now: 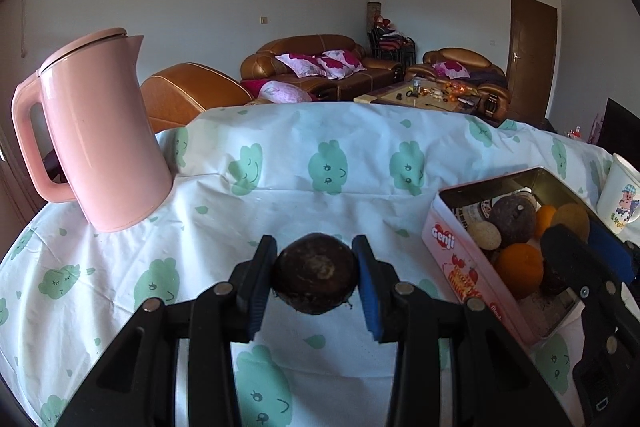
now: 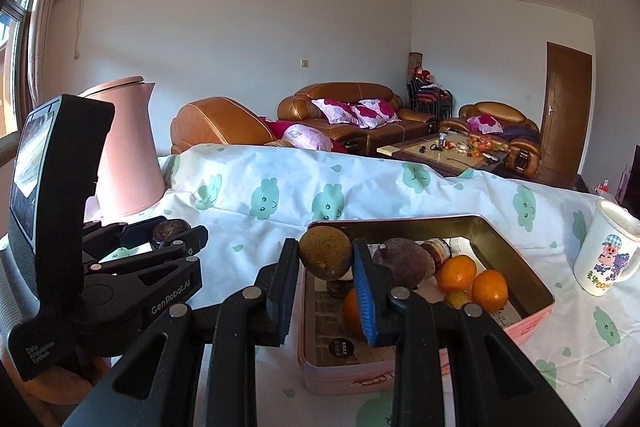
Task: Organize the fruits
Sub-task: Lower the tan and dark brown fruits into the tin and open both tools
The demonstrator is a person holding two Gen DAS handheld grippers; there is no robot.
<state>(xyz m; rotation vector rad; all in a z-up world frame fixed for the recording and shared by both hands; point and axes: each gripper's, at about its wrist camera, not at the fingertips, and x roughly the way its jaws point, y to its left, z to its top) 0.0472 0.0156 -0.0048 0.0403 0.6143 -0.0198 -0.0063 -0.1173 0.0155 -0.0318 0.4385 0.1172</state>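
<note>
Left wrist view: left gripper (image 1: 315, 277) w/ jaws clamped on a dark brown round fruit (image 1: 315, 273), held above the tabletop (image 1: 288, 203) w/ its white-and-green cloth. Pink kettle (image 1: 100, 131) stands far left. Pink tin (image 1: 452, 247) at right holds oranges (image 1: 519, 269) & dark fruits; right gripper (image 1: 580, 247) sits over it.

Right wrist view: right gripper (image 2: 326, 273) w/ jaws pinched on a greenish-brown fruit (image 2: 325, 254) over the tin's (image 2: 528, 323) near-left corner. Oranges (image 2: 489, 289) & a purplish fruit (image 2: 404, 261) lie inside. White mug (image 2: 606, 255) just right of tin. Left gripper (image 2: 170, 233) at left, dark fruit (image 2: 173, 229) btwn its jaws.
</note>
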